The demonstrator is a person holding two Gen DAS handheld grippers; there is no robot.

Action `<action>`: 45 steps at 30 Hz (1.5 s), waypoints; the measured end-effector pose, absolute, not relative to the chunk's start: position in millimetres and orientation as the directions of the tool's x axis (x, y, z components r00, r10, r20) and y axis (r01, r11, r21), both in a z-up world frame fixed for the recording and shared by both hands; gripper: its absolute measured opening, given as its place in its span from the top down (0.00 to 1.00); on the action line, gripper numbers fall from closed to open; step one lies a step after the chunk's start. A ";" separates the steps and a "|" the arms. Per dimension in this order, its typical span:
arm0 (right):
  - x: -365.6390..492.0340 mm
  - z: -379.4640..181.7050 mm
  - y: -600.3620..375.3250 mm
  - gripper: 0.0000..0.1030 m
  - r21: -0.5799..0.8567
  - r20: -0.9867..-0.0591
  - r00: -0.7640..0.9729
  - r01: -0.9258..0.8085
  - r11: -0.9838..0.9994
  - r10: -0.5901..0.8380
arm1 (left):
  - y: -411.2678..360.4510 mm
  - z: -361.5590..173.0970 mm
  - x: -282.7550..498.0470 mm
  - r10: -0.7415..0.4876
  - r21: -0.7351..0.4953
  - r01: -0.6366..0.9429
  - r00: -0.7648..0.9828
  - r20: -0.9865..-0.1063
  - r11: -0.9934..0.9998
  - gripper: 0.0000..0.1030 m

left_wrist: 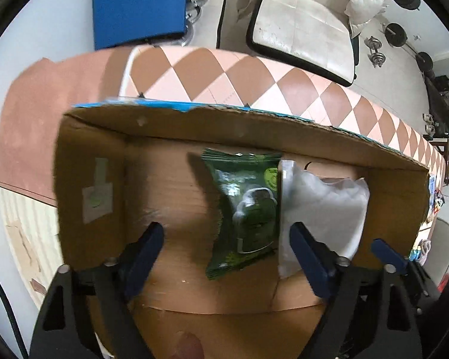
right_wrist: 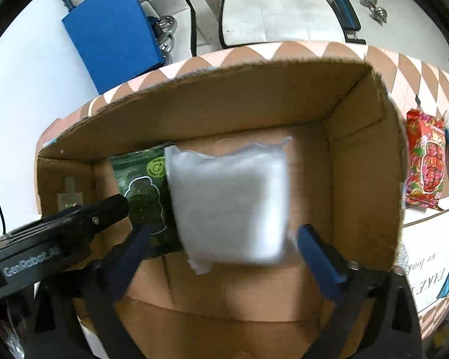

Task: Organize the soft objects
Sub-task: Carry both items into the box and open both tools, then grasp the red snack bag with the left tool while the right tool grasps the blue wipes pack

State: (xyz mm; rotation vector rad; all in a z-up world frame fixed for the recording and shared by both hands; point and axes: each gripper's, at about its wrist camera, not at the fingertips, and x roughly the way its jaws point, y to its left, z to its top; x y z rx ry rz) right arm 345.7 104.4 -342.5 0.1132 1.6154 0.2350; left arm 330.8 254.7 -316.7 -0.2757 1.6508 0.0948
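Green packet (left_wrist: pixel 245 209) and white bag (right_wrist: pixel 227 203) side by side on box (right_wrist: pixel 359 155) floor, bag at 3 o'clock of packet, left gripper (left_wrist: pixel 227 257) fingers apart over packet, right gripper (right_wrist: pixel 221 257) fingers apart around bag, red packet (right_wrist: pixel 425 161) on table (left_wrist: pixel 212 71) outside box at 3 o'clock

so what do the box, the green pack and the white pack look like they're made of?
Box: corrugated cardboard, matte brown; fluted, torn top edges and folded bottom flaps. Green pack: likely glossy plastic film; highlights, printed graphics, crimped serrated ends. White pack: seems a thin clear or frosted plastic bag with soft white contents; wrinkled sealed edge, blurred, so uncertain.
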 end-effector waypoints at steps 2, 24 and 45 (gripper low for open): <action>343.4 -337.1 106.5 0.01 0.203 -0.979 -0.047 -0.083 0.976 0.200 | 255.0 -309.0 325.2 -0.096 -0.081 -0.221 -0.055 -0.994 0.972 0.12; 205.3 -229.1 88.1 0.00 0.067 -0.976 0.190 -0.218 0.974 0.110 | 244.1 -201.2 181.1 0.034 -0.021 -0.199 0.266 -0.963 0.980 0.01; 183.9 -167.3 -47.2 0.00 0.163 -0.942 0.281 -0.089 0.983 0.182 | 125.0 -147.0 192.4 -0.034 -0.062 -0.077 0.328 -0.944 0.995 0.01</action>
